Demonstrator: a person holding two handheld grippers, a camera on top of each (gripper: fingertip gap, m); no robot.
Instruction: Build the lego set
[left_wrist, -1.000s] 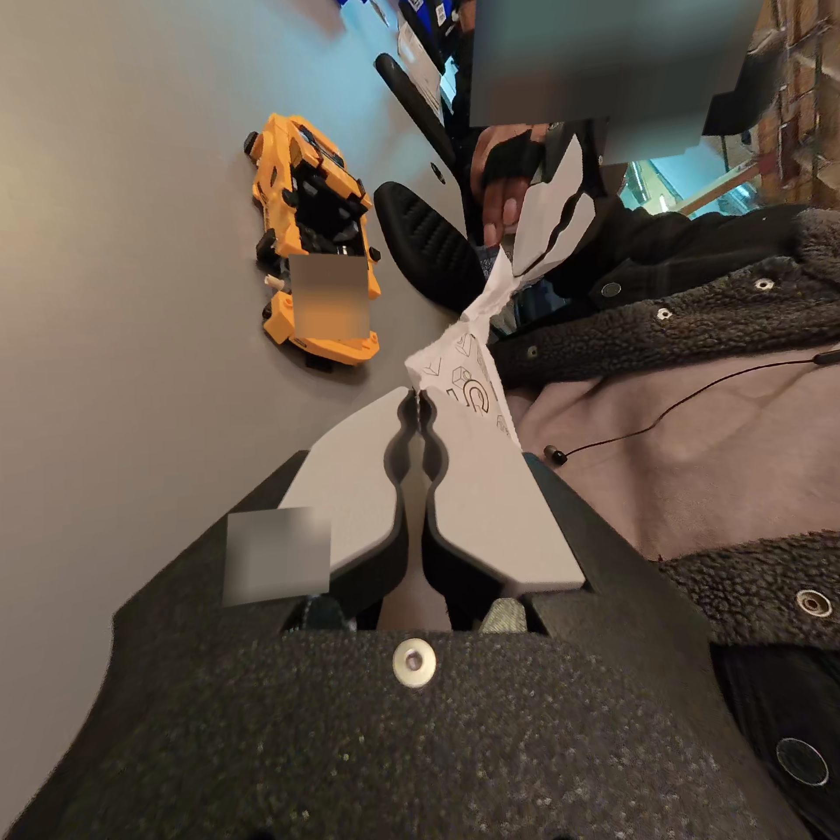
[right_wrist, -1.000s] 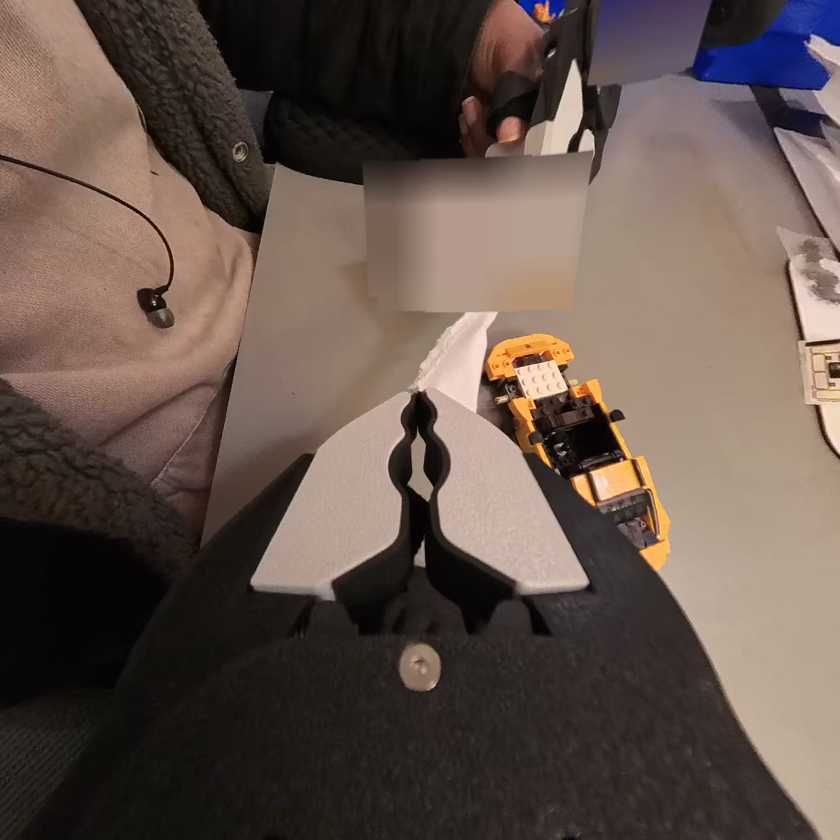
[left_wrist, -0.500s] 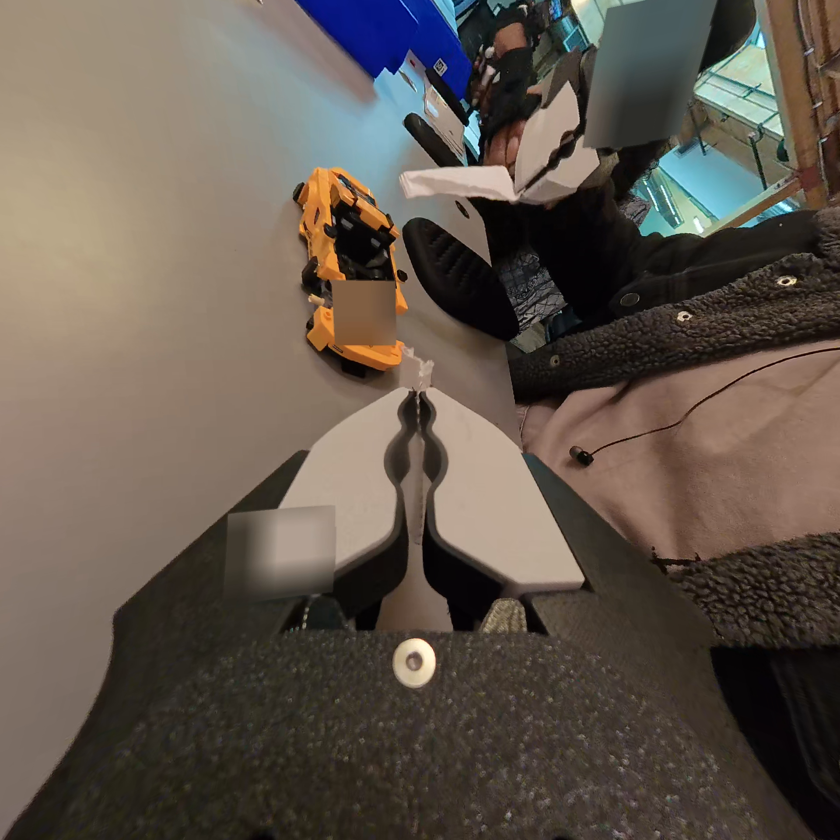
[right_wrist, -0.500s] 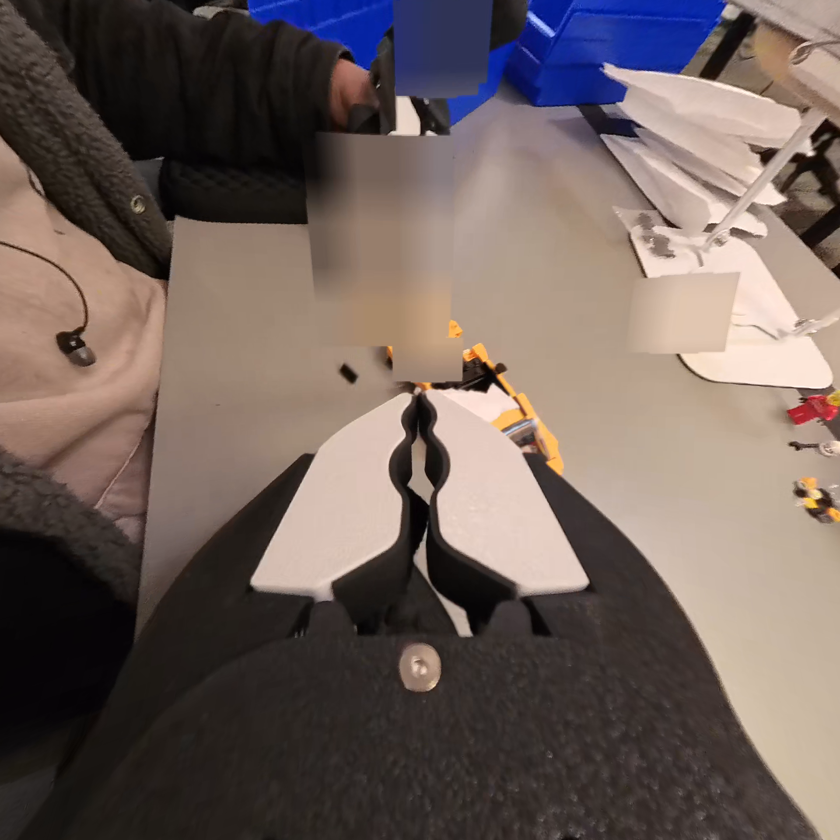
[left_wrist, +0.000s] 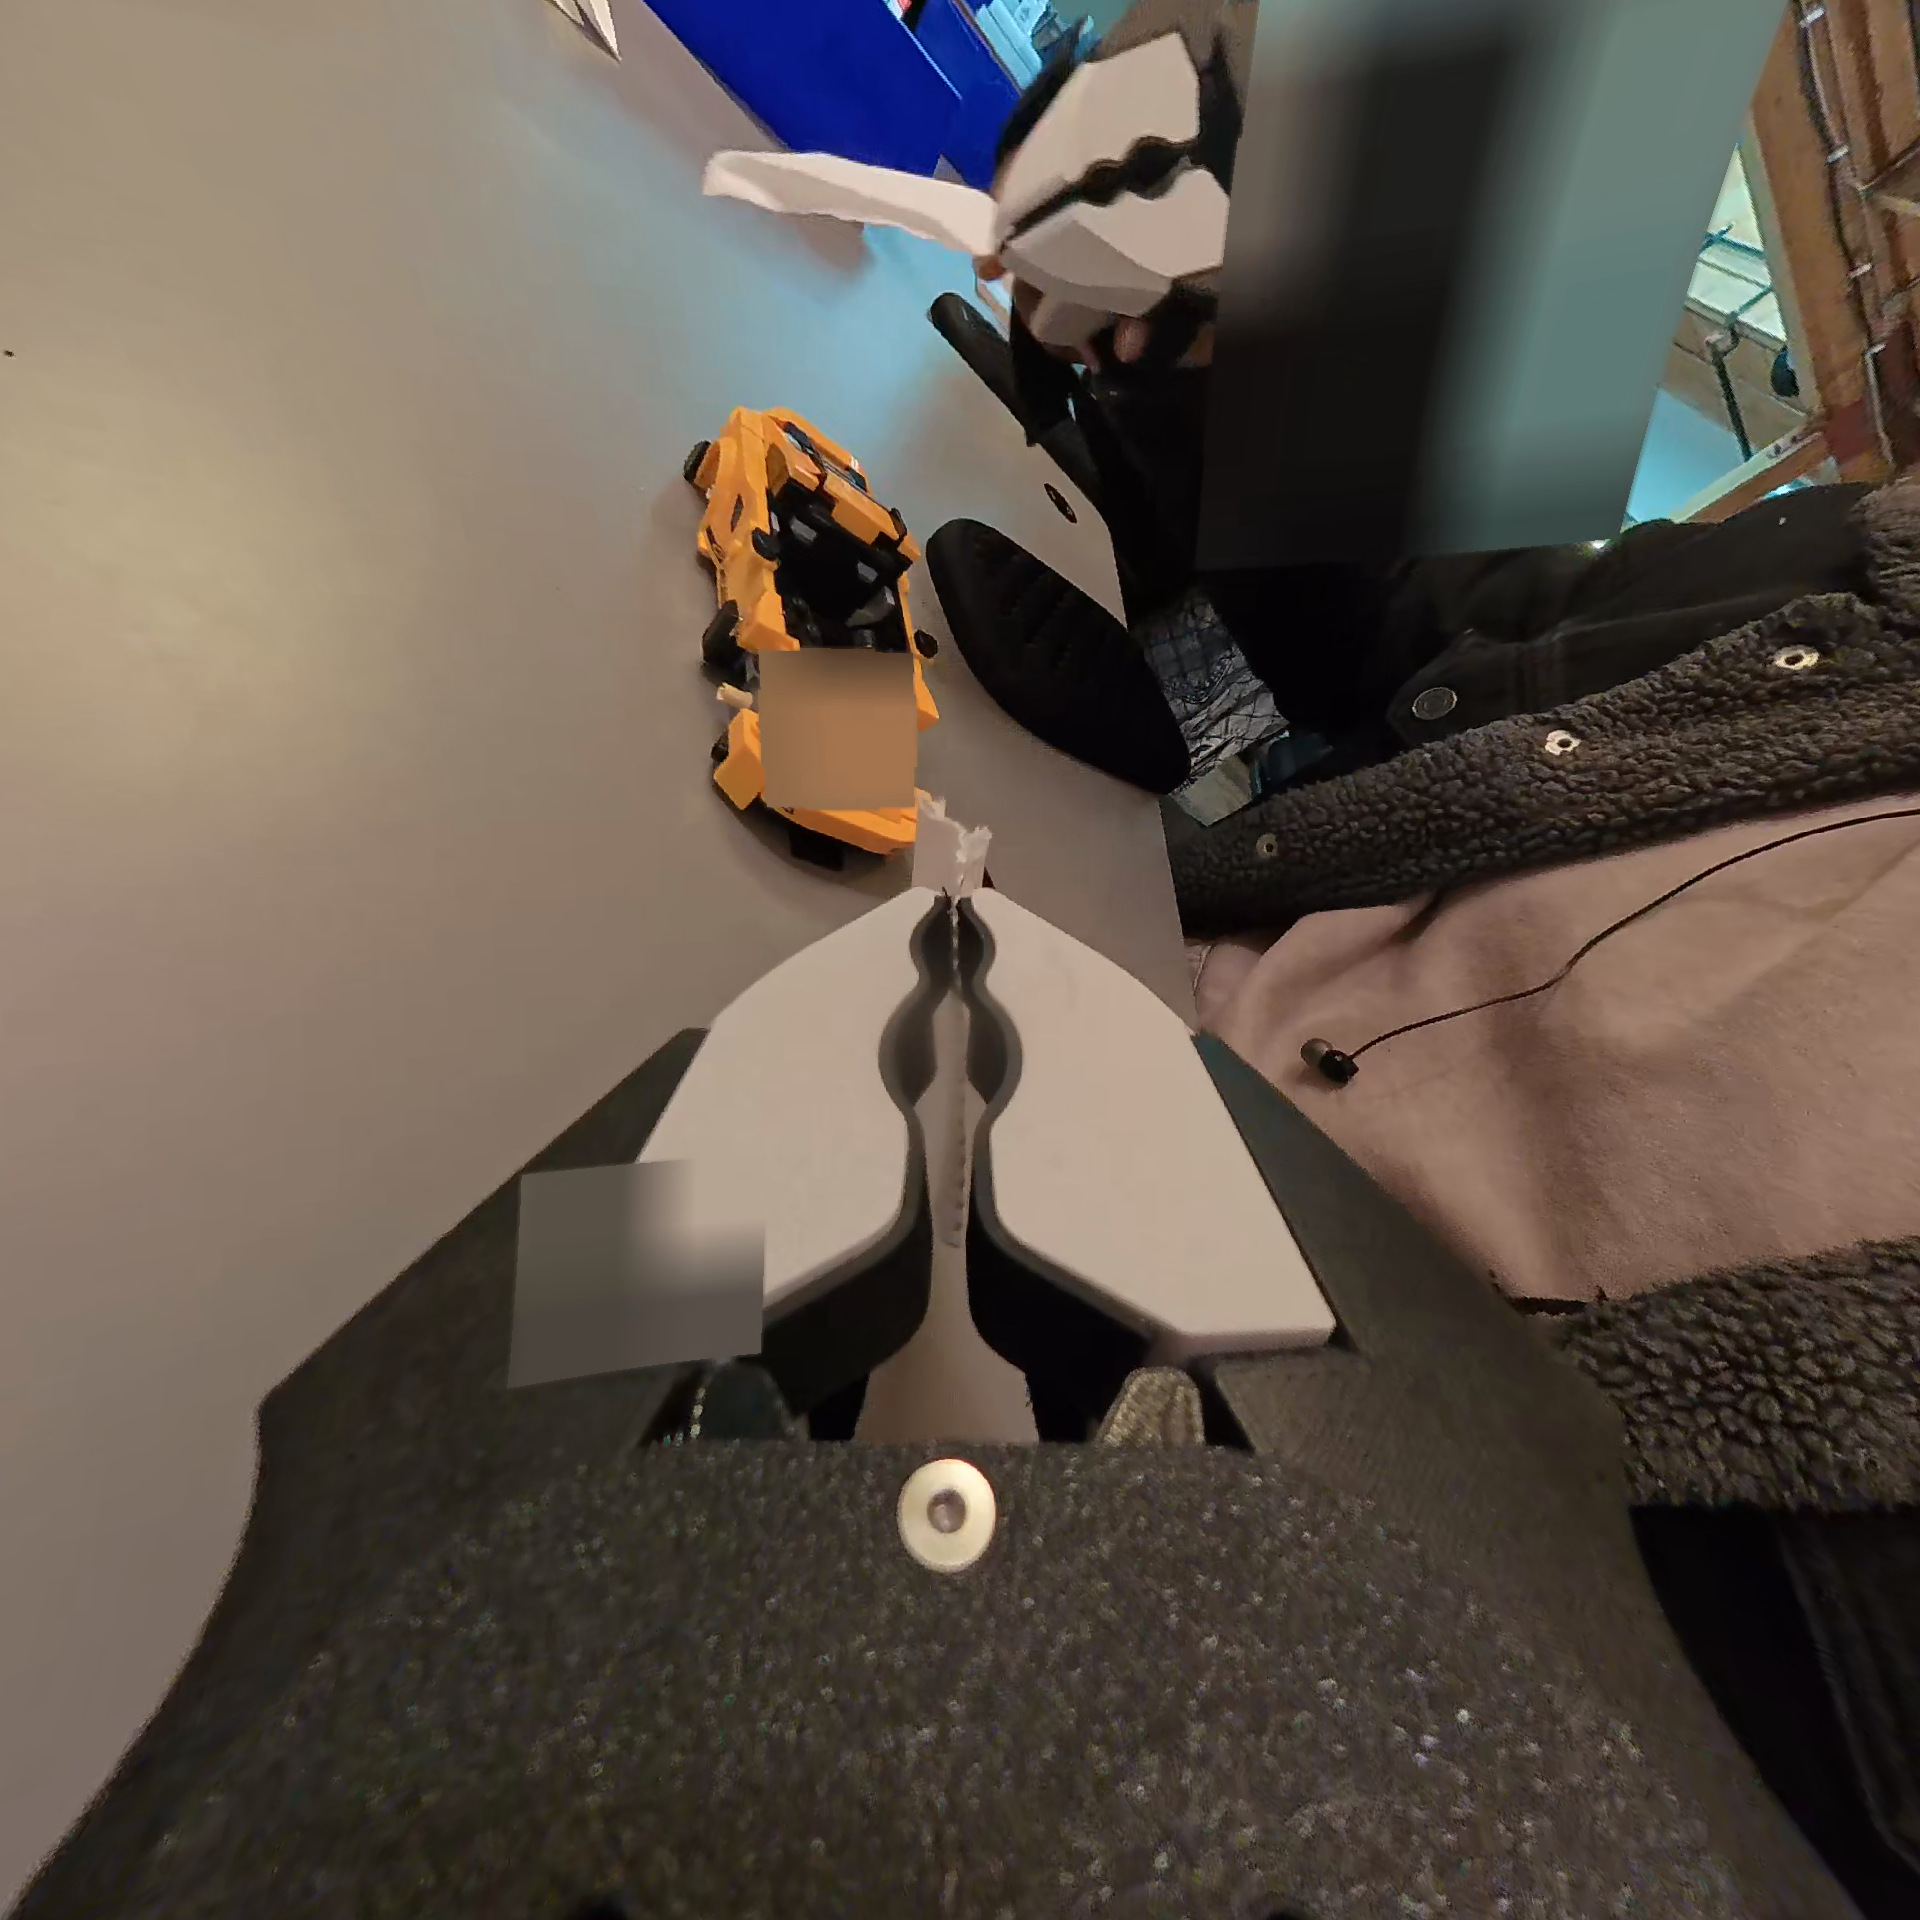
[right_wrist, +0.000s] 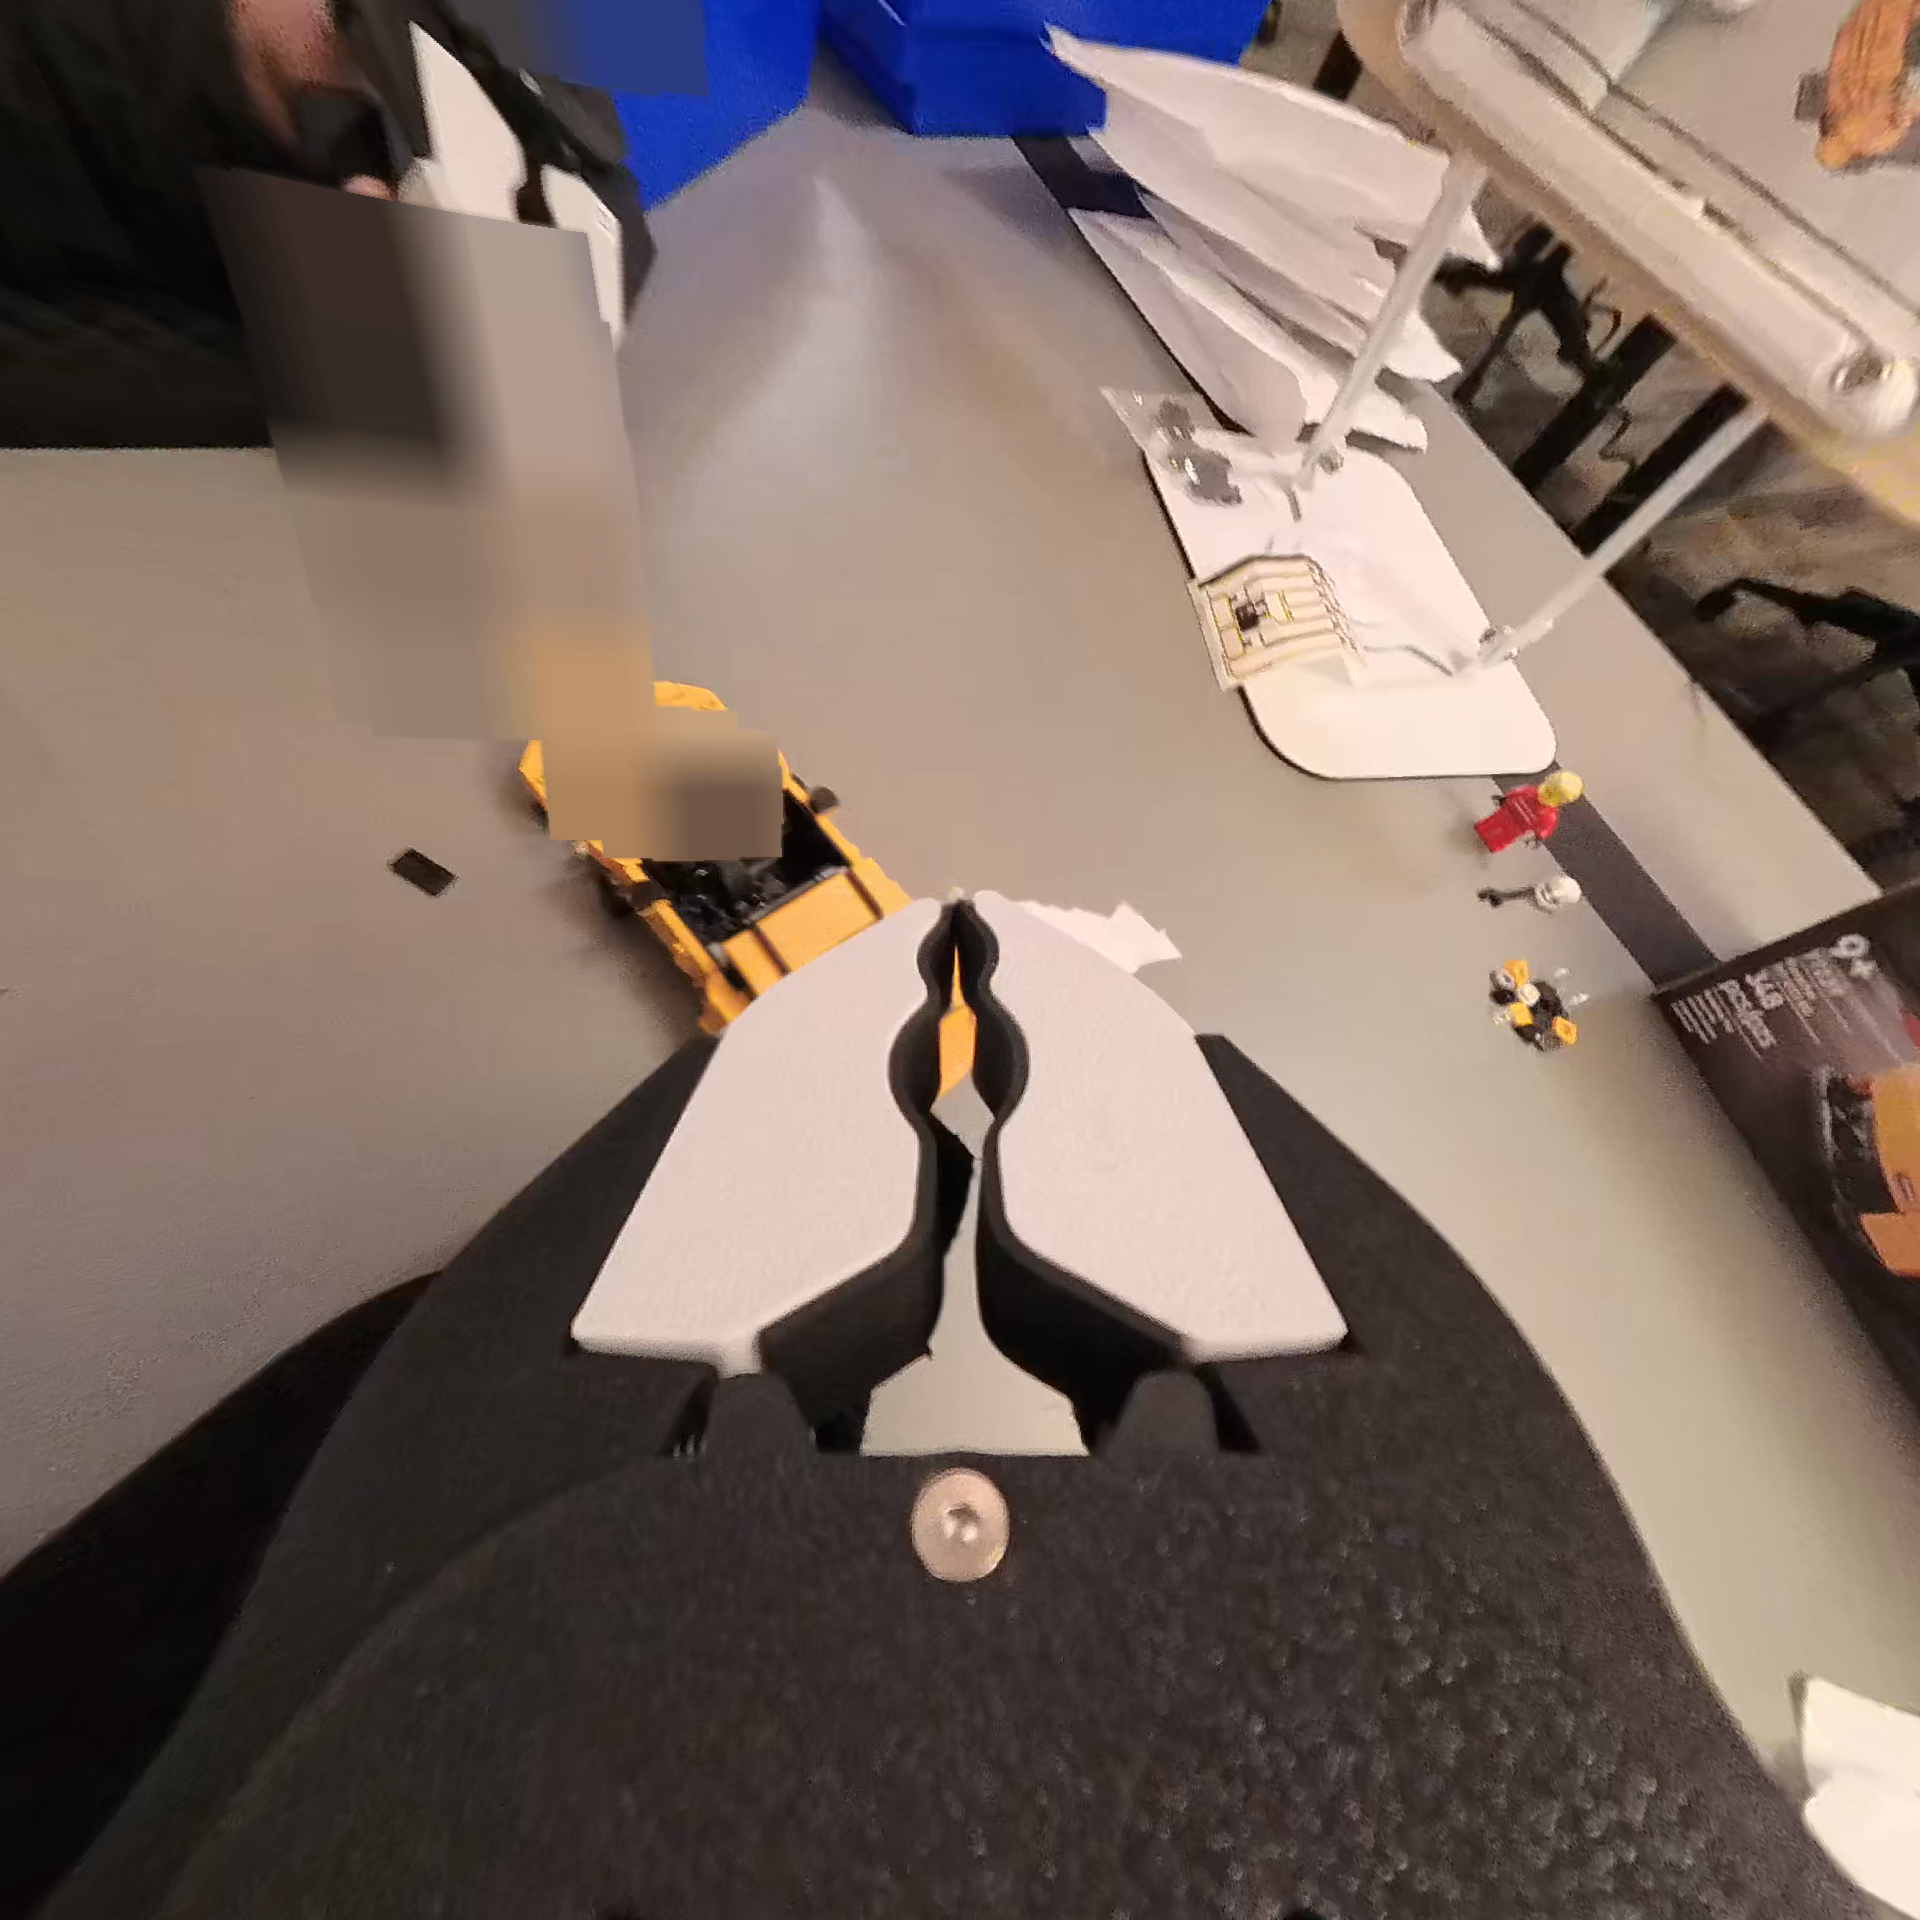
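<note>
Torn paper bag (left_wrist: 852, 203) now apart, each gripper pinching a piece, grey table (right_wrist: 987, 582), blue bins (right_wrist: 966, 62)

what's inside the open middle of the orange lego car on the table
The orange lego car has an open middle with black pieces inside, no roof over it. A blur patch covers one end, and the right view's own jaws hide the other.

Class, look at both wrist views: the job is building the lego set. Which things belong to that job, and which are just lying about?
Belongs to the job:
orange lego car
torn white paper bag
paper scrap
red minifigure
small loose pieces
instruction booklet

Lying about:
blue bins
white board with a clear stand
</note>
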